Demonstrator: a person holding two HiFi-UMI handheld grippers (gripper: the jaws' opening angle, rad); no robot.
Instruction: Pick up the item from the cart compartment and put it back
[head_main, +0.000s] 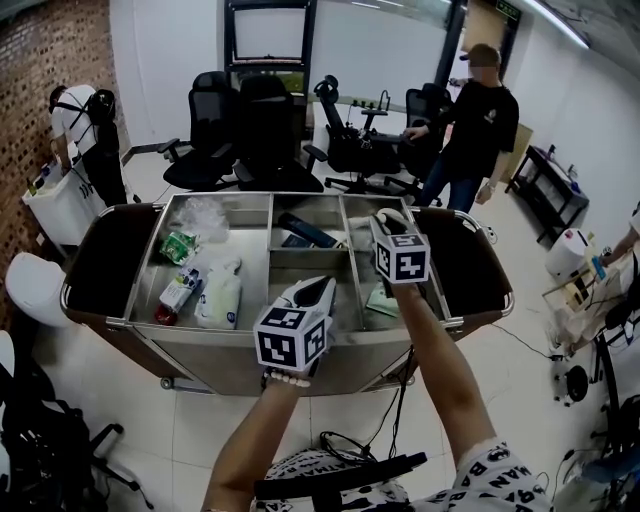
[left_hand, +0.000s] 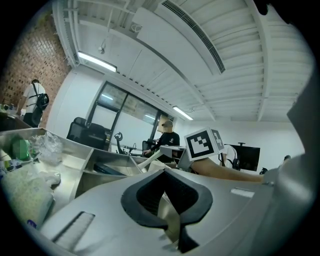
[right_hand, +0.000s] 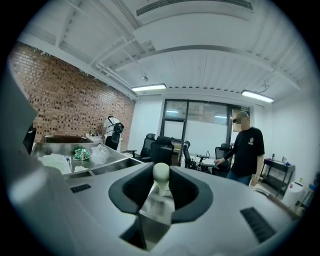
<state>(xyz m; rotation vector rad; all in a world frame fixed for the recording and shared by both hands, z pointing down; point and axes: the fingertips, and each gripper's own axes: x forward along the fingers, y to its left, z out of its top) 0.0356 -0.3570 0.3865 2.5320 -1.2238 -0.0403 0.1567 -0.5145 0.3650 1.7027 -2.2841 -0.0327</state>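
Observation:
The steel cart (head_main: 120, 322) has several open compartments. My right gripper (head_main: 392, 222) hangs over the cart's right-hand compartment, raised above its floor. In the right gripper view the right gripper (right_hand: 161, 192) is shut on a small pale bottle (right_hand: 161, 176) with a rounded cap, which stands up between the black pads. In the head view the gripper hides most of the bottle. My left gripper (head_main: 318, 290) rests low over the cart's front middle, pointing away from me. Its jaws (left_hand: 167, 200) look shut with nothing between them. The right gripper's marker cube (left_hand: 202, 142) shows in the left gripper view.
The left compartment holds a green packet (head_main: 178, 246), a clear plastic bag (head_main: 205, 215), a white pack (head_main: 220, 295) and a small box (head_main: 180, 288). A dark flat item (head_main: 305, 230) lies in the middle back compartment. Office chairs (head_main: 265, 130) and a standing person (head_main: 480, 120) are beyond the cart.

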